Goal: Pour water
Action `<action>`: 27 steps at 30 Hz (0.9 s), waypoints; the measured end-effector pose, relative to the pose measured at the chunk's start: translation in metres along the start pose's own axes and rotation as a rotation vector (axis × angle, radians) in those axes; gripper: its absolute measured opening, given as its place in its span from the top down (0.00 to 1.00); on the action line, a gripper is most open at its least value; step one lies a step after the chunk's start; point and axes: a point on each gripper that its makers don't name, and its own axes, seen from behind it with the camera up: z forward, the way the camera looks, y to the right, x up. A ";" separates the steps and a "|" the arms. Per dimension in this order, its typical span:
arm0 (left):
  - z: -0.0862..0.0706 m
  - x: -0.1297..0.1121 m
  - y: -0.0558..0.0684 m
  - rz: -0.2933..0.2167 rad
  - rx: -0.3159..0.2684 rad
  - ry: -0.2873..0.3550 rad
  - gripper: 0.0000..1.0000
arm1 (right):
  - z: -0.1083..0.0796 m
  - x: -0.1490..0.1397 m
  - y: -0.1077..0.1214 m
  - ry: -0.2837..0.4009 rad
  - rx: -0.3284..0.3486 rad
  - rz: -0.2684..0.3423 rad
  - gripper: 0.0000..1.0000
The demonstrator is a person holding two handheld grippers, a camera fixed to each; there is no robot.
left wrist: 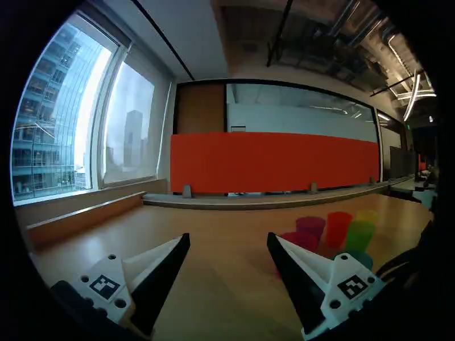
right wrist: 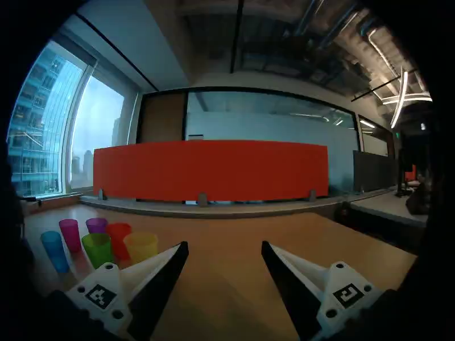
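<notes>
Cups in many colors stood close together on the wooden table. The left gripper and the right gripper were both wide open, holding nothing.

1. Blue cup, magenta cup, purple cup, red cup, green cup, yellow cup
2. Partition panel: orange-red
3. Table: tan wood grain
4. Right gripper fingers: black, with black-and-white square markers
</notes>
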 end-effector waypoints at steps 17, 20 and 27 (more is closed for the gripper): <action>0.001 0.050 0.000 -0.014 -0.036 -0.005 0.00 | 0.002 0.028 0.002 -0.066 0.017 -0.008 0.00; 0.002 0.064 0.003 -0.009 -0.055 -0.017 0.00 | 0.003 0.047 0.004 -0.069 0.019 -0.023 0.00; 0.007 0.097 0.007 -0.011 -0.092 -0.039 0.00 | 0.005 0.095 0.008 -0.068 0.033 -0.033 0.00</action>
